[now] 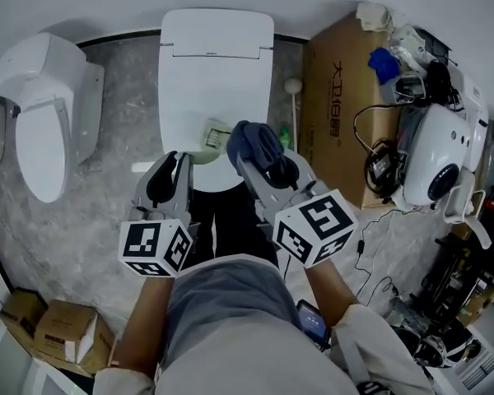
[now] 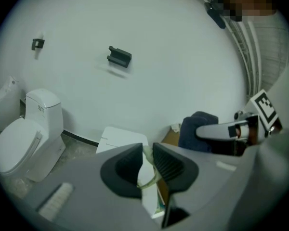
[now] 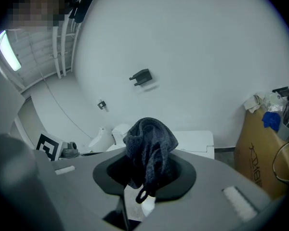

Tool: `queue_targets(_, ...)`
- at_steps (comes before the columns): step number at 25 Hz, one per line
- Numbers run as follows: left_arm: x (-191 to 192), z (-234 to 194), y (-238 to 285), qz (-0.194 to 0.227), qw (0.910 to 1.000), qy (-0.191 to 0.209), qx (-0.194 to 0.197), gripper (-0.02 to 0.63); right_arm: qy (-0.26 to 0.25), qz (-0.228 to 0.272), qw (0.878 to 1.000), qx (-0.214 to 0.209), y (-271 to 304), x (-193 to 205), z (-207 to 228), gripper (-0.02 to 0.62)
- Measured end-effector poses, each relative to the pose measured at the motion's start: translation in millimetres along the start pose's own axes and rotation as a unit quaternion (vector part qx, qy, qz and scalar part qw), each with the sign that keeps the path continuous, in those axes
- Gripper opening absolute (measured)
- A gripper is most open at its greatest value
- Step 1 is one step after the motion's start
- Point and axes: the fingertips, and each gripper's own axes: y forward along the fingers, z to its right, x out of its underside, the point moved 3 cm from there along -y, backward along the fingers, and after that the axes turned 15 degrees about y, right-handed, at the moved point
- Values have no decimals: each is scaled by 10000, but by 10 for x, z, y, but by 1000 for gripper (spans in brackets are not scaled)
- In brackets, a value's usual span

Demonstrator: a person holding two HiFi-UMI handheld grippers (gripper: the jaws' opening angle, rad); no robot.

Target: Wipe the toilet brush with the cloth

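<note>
The toilet brush [image 1: 292, 86] is white with a round top. It stands upright on the floor between the toilet [image 1: 216, 72] and a cardboard box [image 1: 337, 89], beyond both grippers. My right gripper [image 1: 259, 156] [image 3: 147, 162] is shut on a bunched dark blue cloth [image 1: 255, 142] [image 3: 149, 141] and is held over the front of the toilet lid. The cloth [image 2: 197, 129] also shows in the left gripper view. My left gripper [image 1: 171, 161] [image 2: 148, 153] hovers beside it on the left. Only a narrow gap shows between its jaws, and it grips nothing that I can see.
A small pale green packet [image 1: 216, 133] lies on the toilet lid just ahead of the grippers. A second toilet [image 1: 45, 97] stands at the left. A white appliance [image 1: 436, 155] and tangled cables crowd the right side. Cartons [image 1: 66, 332] sit at the bottom left.
</note>
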Motion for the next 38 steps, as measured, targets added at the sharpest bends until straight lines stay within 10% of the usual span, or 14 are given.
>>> queue_targets(38,12,-50,67,350,9958,-21,-845,0,-264,-2261,9669,-1154,1476,738,757,101)
